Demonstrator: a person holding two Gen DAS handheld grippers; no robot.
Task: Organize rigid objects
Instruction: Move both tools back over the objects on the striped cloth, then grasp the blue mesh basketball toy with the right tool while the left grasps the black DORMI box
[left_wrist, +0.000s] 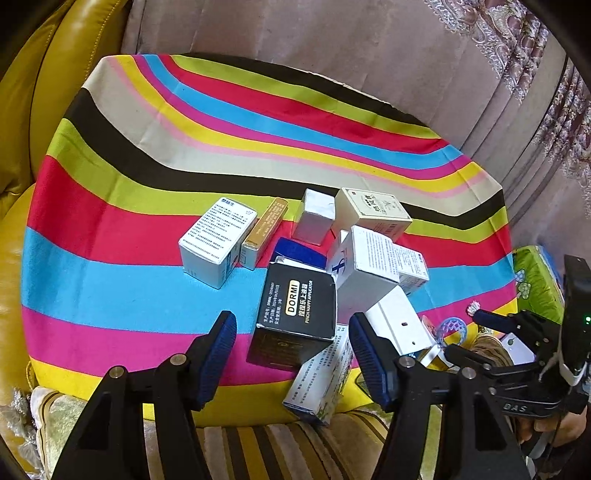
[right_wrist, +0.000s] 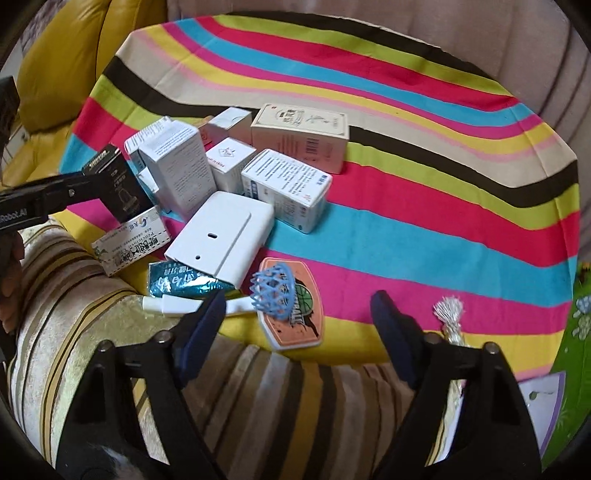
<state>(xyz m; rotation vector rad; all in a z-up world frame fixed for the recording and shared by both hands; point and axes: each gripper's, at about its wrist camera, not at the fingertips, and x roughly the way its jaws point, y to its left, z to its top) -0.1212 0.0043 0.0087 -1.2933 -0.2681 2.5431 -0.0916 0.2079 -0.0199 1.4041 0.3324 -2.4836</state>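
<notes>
Close ahead, boxes (left_wrist: 295, 310) around gaping left claw (left_wrist: 291, 354)

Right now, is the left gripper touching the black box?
Apart. The left wrist view shows the left gripper open, with striped cloth visible between its left pad and the black box.
</notes>
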